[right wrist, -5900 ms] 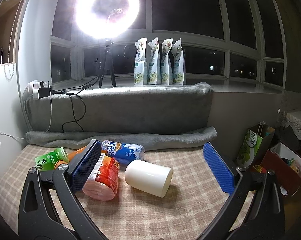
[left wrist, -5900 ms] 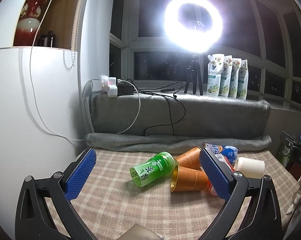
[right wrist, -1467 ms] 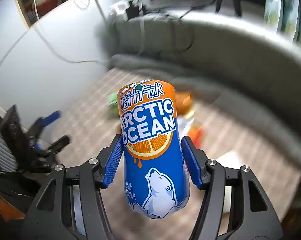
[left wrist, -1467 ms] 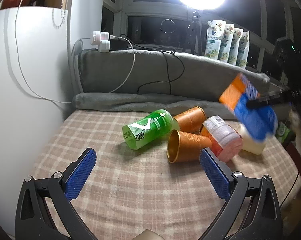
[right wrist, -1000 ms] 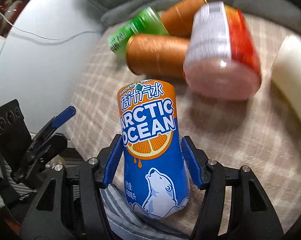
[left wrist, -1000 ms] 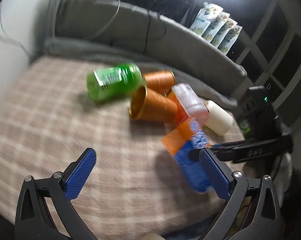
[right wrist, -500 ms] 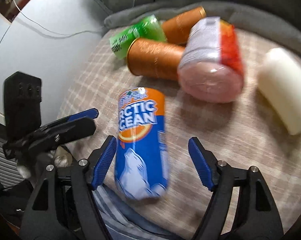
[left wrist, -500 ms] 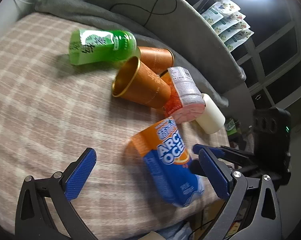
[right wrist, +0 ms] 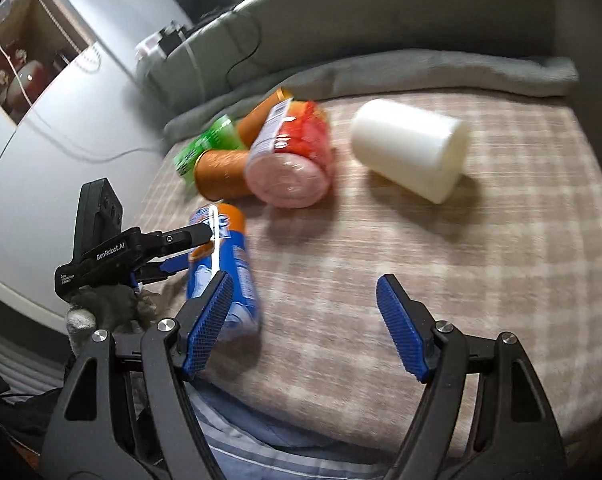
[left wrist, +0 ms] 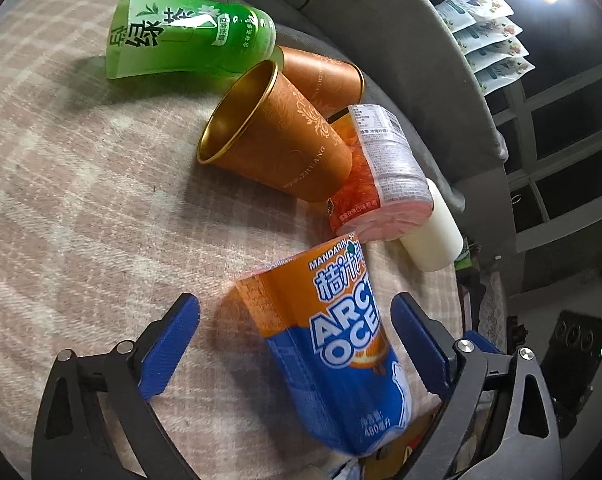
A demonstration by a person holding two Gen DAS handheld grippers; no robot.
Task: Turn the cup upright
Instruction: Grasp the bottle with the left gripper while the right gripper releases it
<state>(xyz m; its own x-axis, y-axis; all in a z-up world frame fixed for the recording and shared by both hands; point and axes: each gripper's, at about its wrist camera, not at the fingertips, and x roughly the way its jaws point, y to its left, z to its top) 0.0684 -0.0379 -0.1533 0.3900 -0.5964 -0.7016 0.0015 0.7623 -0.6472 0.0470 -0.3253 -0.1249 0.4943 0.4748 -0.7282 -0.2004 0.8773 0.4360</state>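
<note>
The blue and orange Arctic Ocean cup (left wrist: 341,340) stands near the front edge of the checked cloth, between the open jaws of my left gripper (left wrist: 297,344), which do not touch it. In the right wrist view the same cup (right wrist: 225,268) is just left of my right gripper (right wrist: 305,320), which is open and empty. My left gripper (right wrist: 189,248) shows there, reaching around the cup from the left. Several cups lie on their sides behind: a green one (left wrist: 189,40), two copper ones (left wrist: 273,140) (left wrist: 321,80), a red and pink one (left wrist: 381,176) and a white one (left wrist: 433,236).
A grey rolled blanket (right wrist: 421,68) and a grey padded ledge (left wrist: 401,40) run along the back of the cloth. A white cabinet (right wrist: 41,160) stands at the left. The cloth's front edge drops off just below the grippers (right wrist: 341,448).
My right gripper has let go of the Arctic Ocean cup, opened and drawn back to the right. My left gripper has moved in so that its open jaws flank the cup.
</note>
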